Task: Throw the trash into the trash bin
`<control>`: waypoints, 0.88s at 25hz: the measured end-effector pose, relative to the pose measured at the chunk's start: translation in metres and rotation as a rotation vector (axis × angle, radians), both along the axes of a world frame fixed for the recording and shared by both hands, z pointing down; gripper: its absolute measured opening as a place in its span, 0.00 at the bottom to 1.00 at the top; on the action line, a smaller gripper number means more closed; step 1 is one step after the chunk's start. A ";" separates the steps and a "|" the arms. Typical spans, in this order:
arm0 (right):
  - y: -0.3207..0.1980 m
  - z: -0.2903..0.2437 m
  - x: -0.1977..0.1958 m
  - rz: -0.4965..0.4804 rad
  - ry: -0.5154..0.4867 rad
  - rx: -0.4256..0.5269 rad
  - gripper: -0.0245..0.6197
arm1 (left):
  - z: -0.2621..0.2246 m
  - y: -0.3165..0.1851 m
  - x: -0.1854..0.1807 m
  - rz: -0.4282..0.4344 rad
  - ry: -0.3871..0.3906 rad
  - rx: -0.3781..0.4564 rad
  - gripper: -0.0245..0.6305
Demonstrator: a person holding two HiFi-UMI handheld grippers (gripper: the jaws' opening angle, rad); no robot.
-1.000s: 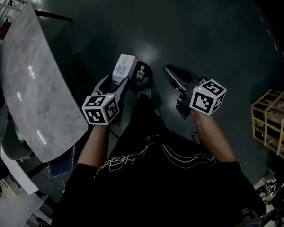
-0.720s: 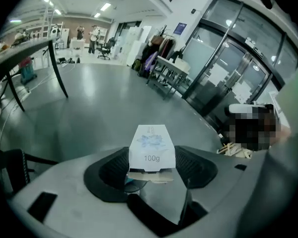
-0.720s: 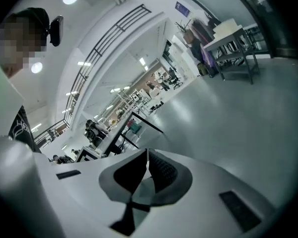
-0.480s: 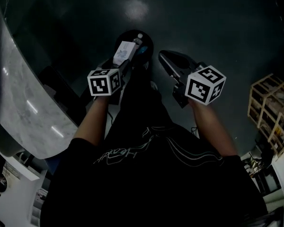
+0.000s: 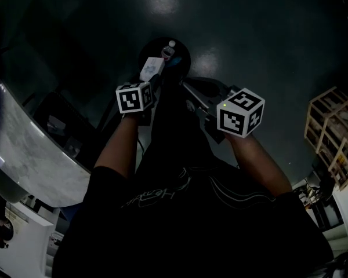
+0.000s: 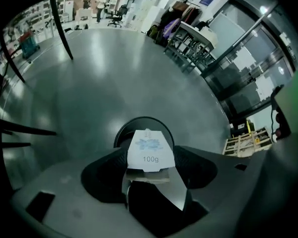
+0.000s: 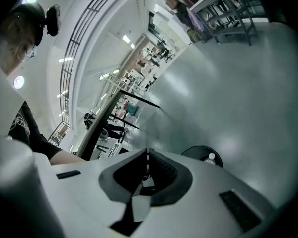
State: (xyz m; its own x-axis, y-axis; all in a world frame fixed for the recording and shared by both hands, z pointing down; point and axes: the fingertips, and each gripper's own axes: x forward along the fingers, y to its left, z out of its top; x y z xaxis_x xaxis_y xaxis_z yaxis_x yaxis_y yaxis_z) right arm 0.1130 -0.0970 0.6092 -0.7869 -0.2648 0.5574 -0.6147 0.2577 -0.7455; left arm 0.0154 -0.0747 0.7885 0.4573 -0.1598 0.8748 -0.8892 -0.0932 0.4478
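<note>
The trash, a small white box, sat clamped in your left gripper over the round black trash bin on the floor, while your right gripper was closed and empty.

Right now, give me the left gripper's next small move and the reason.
Probably ease the left gripper slightly forward before releasing. Its jaws clamp the white box, which in the head view sits over the near rim of the black trash bin rather than over its middle.
</note>
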 end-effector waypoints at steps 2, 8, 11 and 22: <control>-0.007 0.002 -0.003 0.003 -0.005 -0.005 0.10 | 0.006 -0.002 -0.001 -0.039 0.029 -0.047 0.48; -0.034 0.001 -0.011 -0.003 -0.014 -0.001 0.10 | 0.000 -0.007 0.002 -0.019 0.092 -0.092 0.48; -0.044 0.002 -0.015 -0.013 -0.001 0.003 0.10 | -0.005 -0.001 -0.003 -0.014 0.106 -0.123 0.48; -0.057 -0.037 -0.019 -0.078 0.077 0.145 0.10 | -0.057 -0.015 -0.032 -0.243 0.190 0.041 0.47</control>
State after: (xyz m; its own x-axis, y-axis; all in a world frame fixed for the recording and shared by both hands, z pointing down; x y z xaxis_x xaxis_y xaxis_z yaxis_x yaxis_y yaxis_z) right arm 0.0942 -0.1540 0.5723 -0.7650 -0.2861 0.5770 -0.6421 0.4085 -0.6487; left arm -0.0162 -0.0897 0.7314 0.5563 -0.3180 0.7677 -0.7884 0.0900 0.6086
